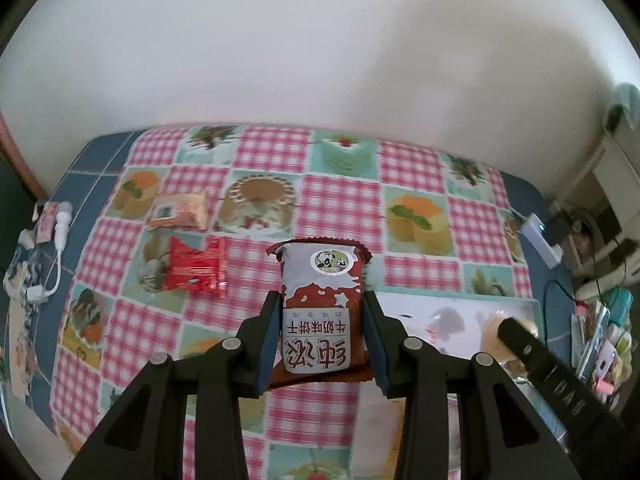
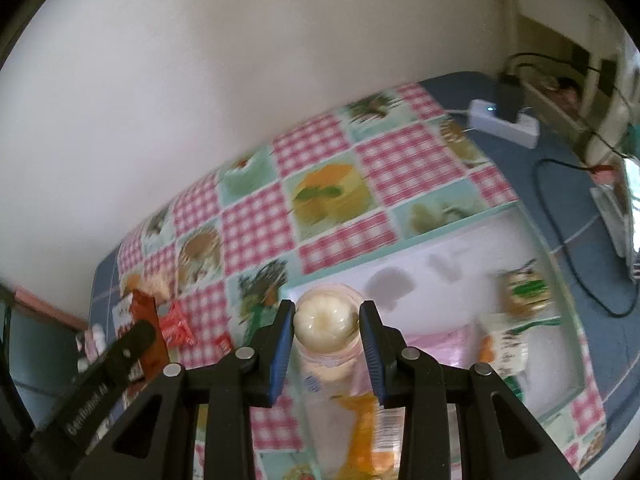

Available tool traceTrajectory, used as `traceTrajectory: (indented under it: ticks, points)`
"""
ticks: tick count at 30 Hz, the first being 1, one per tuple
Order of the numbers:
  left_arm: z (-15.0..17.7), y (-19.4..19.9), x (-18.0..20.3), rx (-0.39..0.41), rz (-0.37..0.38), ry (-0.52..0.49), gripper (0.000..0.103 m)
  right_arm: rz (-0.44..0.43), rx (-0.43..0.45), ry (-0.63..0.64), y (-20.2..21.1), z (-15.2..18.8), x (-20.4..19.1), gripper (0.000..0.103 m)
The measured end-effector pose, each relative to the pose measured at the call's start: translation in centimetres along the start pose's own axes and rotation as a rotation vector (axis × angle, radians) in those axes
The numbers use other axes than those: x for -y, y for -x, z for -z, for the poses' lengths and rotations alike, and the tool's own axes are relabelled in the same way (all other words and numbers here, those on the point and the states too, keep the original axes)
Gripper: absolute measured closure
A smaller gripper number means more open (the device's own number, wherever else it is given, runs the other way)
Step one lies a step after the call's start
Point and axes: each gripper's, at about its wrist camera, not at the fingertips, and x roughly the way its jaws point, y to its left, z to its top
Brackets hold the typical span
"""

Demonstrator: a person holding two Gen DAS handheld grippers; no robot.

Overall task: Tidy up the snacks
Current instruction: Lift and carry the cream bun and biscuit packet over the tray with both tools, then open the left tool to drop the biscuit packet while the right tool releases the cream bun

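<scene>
1. A bench [image 1: 92, 168] under a pink-check cloth [image 1: 336, 200] printed with cakes stands against a white wall [image 1: 320, 40].
2. Two snack packets [image 1: 188, 240] lie loose on the cloth.
3. One white tray [image 2: 472, 248] holds more snacks.
4. The left gripper [image 1: 322, 326] jaws clamp a biscuit packet [image 1: 322, 300] above the cloth.
5. The right gripper [image 2: 326, 346] jaws grip a round cream pastry [image 2: 324, 326] above the tray's edge.

A pink-and-white gingham tablecloth [image 1: 340, 200] with mint squares of cakes and fruit is covering the blue surface [image 1: 96, 160]. A brown-and-white biscuit packet [image 1: 322, 304] is showing dark red lettering between the left claw's [image 1: 324, 336] blue pads. A red wrapper [image 1: 196, 266] and an orange one [image 1: 180, 210] are lying beside it. A cream-coloured pastry [image 2: 325, 326] is sitting in clear wrapping.
</scene>
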Motion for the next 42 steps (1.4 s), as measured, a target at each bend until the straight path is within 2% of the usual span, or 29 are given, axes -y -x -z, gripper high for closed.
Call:
traceTrajectory:
  ticks: [11,17,20,27,36,42]
  points:
    - [1.4,-0.1,7.6,-0.004,0.048,-0.143,0.062,0.059,0.066,-0.154,2.8,-2.0,7.5,0.068]
    - [2.6,-1.3,11.1,-0.019,0.056,-0.221,0.062,0.077,0.06,-0.216,2.8,-2.4,10.5,0.068]
    - [3.3,-2.6,12.3,-0.037,0.057,-0.241,0.062,0.087,0.032,-0.225,1.3,-2.1,11.6,0.068]
    - [4.3,-5.9,13.7,-0.073,0.053,-0.268,0.062,0.127,-0.082,-0.249,-2.9,-0.7,13.3,0.067]
    - [4.4,-7.3,14.4,-0.08,0.044,-0.279,0.062,0.149,-0.123,-0.248,-4.3,-0.1,13.8,0.067]
    - [4.3,-7.8,13.6,-0.118,-0.01,-0.252,0.062,0.16,-0.143,-0.241,-4.9,-0.1,13.6,0.067]
